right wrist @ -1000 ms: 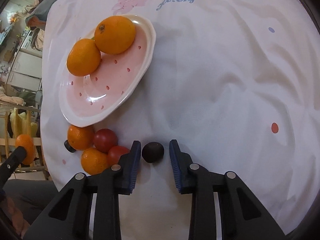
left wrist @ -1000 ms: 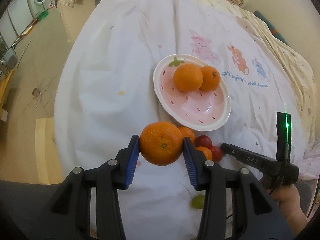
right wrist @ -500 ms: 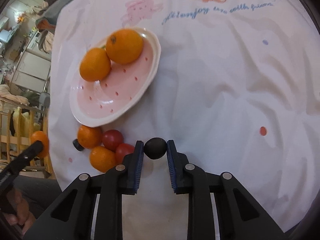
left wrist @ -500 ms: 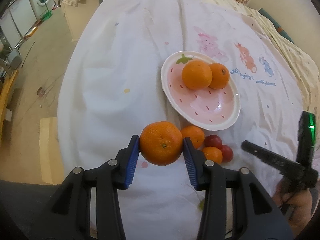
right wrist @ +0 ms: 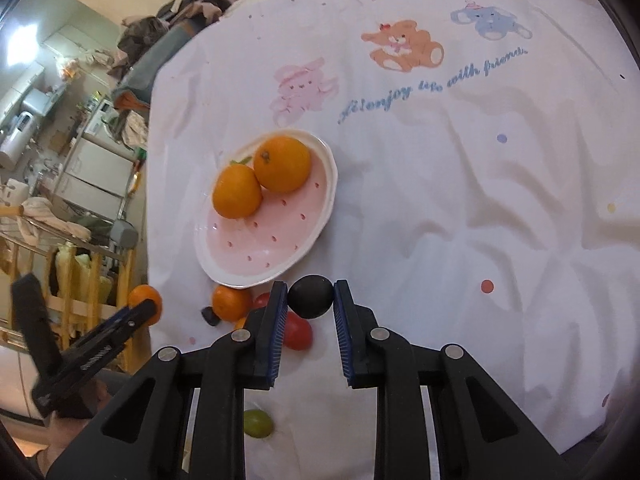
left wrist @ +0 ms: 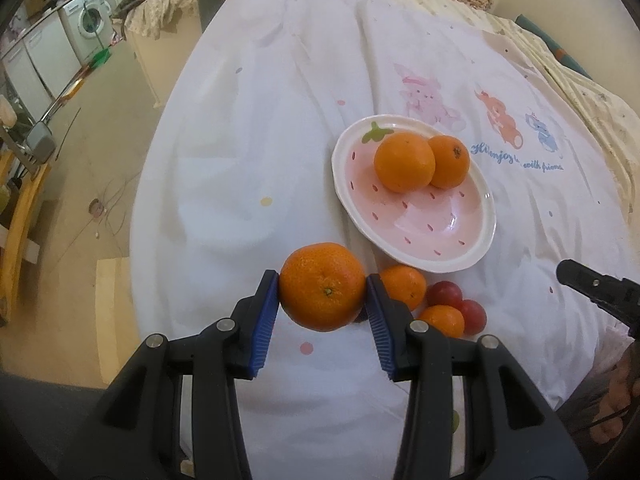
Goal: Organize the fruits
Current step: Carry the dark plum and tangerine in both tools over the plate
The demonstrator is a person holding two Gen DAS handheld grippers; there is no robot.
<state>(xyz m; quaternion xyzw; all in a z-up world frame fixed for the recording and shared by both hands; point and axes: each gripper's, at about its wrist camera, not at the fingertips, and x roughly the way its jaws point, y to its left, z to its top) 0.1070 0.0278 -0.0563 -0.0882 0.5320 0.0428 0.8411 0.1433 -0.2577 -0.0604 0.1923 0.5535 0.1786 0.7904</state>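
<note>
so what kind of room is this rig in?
Likely a lived-in home, fruit laid out on a bed: a cartoon-print white sheet serves as the surface, a washing machine stands beyond, and clothes are piled behind.

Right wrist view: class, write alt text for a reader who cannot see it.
The right gripper pinches a small dark fruit above a white cloth printed with cartoon animals. Beyond it, a pink plate holds two oranges; more small fruit lies beside the plate, and the left gripper holds another orange at the left.
</note>
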